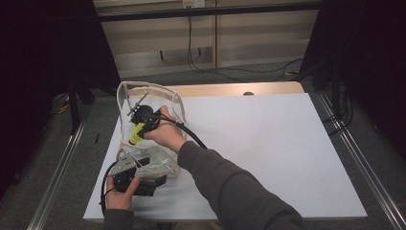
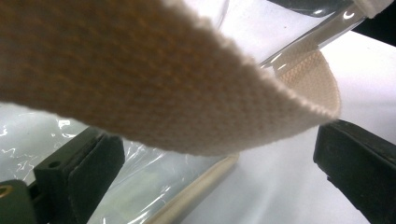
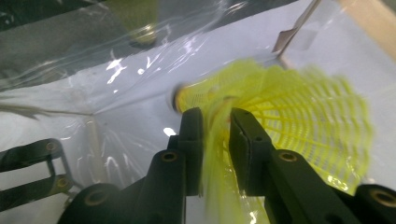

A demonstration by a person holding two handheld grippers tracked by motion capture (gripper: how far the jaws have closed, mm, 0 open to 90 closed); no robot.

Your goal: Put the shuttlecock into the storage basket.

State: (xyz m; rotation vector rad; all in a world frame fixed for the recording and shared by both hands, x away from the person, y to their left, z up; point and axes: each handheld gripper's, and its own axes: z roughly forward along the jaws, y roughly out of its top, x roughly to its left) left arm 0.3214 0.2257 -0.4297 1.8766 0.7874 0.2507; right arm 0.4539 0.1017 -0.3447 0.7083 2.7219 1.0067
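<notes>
A clear plastic bag [image 1: 165, 103] with beige webbing trim lies on the white table [image 1: 268, 143] at the left. My right gripper [image 1: 139, 128] reaches down into the bag [image 3: 116, 70]. A yellow plastic shuttlecock [image 1: 135, 135] is at its tips. In the right gripper view the shuttlecock [image 3: 299, 107] is blurred, and the edge of its skirt sits in the narrow gap of the right gripper [image 3: 215, 121] without the pads clearly pressing on it. My left gripper [image 1: 160, 181] is at the bag's near edge. Its jaws stand wide apart [image 2: 219, 140], with the beige strap [image 2: 140, 70] arching over them.
The table's wooden far edge [image 1: 230, 89] shows beyond the white sheet. Metal rails [image 1: 364, 167] run along both sides of the table. Cables [image 1: 230, 72] lie on the floor behind. The bag's beige rim [image 2: 196, 191] runs below the left jaws.
</notes>
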